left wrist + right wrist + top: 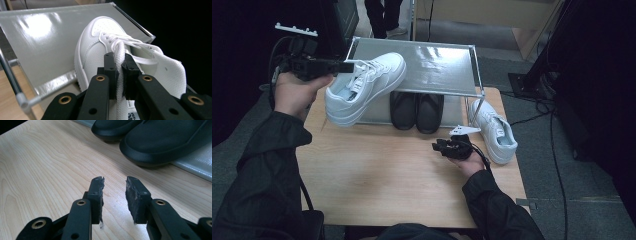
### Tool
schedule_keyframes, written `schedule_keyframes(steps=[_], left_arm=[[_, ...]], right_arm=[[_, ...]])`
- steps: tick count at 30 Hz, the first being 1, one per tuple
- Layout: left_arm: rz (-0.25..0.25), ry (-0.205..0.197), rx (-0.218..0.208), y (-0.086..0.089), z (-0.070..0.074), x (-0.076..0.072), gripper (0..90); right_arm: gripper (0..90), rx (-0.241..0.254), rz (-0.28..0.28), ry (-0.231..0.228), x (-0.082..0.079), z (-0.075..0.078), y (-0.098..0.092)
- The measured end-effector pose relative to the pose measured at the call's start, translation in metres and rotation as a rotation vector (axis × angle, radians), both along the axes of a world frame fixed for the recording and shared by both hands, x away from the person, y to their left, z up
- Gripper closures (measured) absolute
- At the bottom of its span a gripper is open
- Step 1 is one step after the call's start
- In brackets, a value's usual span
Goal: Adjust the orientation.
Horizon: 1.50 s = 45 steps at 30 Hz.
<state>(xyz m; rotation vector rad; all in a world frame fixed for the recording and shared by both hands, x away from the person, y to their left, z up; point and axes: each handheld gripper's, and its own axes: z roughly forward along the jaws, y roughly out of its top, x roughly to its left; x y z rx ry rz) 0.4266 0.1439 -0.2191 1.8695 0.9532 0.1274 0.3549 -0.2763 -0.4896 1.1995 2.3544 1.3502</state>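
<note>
The white sneaker (364, 87) hangs off the table, pinched by the left gripper (343, 66), whose two black jaws are clamped on the side wall of its collar, beside the laces. In the left gripper view the same sneaker (100, 45) stretches away from the jaws, toe farthest from them, with the white laces (117, 43) bunched just past the pads and the mesh-lined tongue (167, 70) standing to the right of the jaws. Beyond and below the toe lies the glossy grey top shelf (42, 37) of a small metal-framed shoe rack (437, 62); in the high view the toe overlaps that shelf's near left corner while the heel hangs out over the wooden table (377, 175). Whether the sole touches the shelf cannot be told.

Under the shelf, on the rack's lower level, sits a pair of black slippers (417, 111). They appear in the right gripper view as black slippers (160, 137) ahead of and above the right gripper (114, 192), whose jaws stand apart with nothing between them, only bare table (45, 170) below. In the high view the right gripper (446, 146) rests low in the person's right hand (467, 159). Just to the right of it a second white sneaker (494, 131) lies on the table beside the rack's right leg, close to that hand.
</note>
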Motion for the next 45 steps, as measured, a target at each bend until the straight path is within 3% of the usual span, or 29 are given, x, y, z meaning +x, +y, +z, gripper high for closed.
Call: schedule_keyframes(steps=[12,19,24,34,37,42,45], left_arm=[[0.045,0.007,0.035,-0.029,0.008,0.049,85.2],[0.084,0.018,0.019,-0.041,0.002,0.072,85.2],[0.132,0.025,0.030,-0.044,-0.005,0.088,85.3],[0.233,0.002,0.015,-0.055,-0.012,0.107,85.2],[0.251,0.009,0.034,-0.062,-0.013,0.112,85.2],[0.293,0.014,0.004,-0.064,-0.017,0.119,85.2],[0.310,0.016,0.018,-0.067,-0.019,0.120,85.2]], right_arm=[[66.9,-0.008,-0.004,-0.004,-0.004,-0.001,-0.002],[66.9,-0.011,-0.013,-0.002,-0.008,-0.001,-0.005],[67.0,-0.014,-0.019,-0.001,-0.011,-0.002,-0.007],[66.9,-0.016,-0.026,-0.005,-0.014,-0.003,-0.009],[66.9,-0.017,-0.027,-0.009,-0.014,-0.003,-0.009],[66.9,-0.016,-0.023,-0.011,-0.015,-0.002,-0.009],[67.0,-0.014,-0.026,-0.016,-0.015,-0.002,-0.010]])
